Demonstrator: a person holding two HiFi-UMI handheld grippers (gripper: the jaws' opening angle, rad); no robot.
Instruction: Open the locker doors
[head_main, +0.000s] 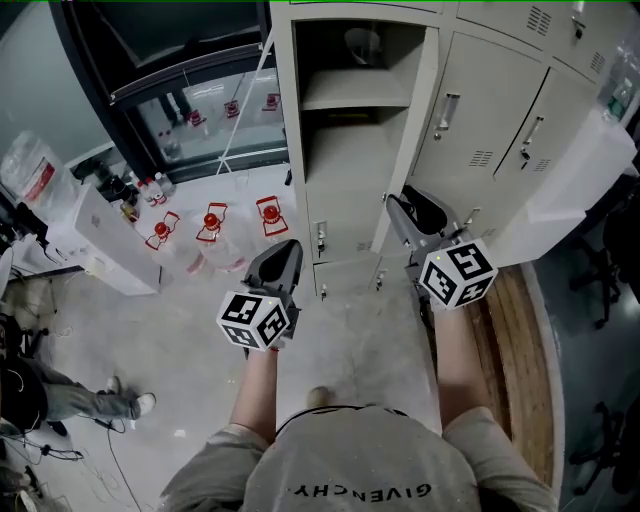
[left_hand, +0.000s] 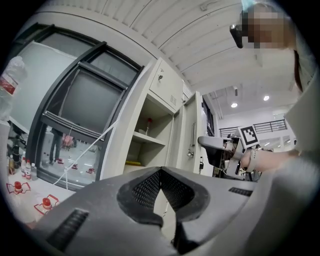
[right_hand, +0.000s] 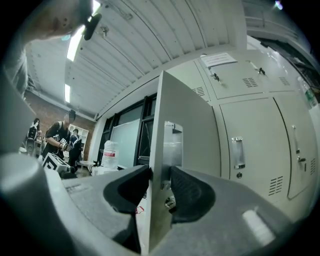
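A bank of pale grey lockers (head_main: 490, 110) stands in front of me. The tall left locker (head_main: 355, 95) is open, showing a shelf inside, and its door (head_main: 418, 120) swings out toward me. My right gripper (head_main: 402, 203) sits on that door's free edge. In the right gripper view the door (right_hand: 185, 110) runs between the two jaws of the right gripper (right_hand: 161, 172), and both pads touch it, just below the recessed handle (right_hand: 172, 142). My left gripper (head_main: 288, 248) hangs free in front of the small lower lockers (head_main: 320, 240); the left gripper (left_hand: 161, 172) is shut on nothing.
Bottles with red caps (head_main: 212, 222) stand on the floor at the left, by a white box (head_main: 100, 240) and a glass wall (head_main: 200, 100). A wooden strip (head_main: 500, 330) runs at the right. A white panel (head_main: 565, 195) leans by the right lockers. People (right_hand: 60, 137) stand further off.
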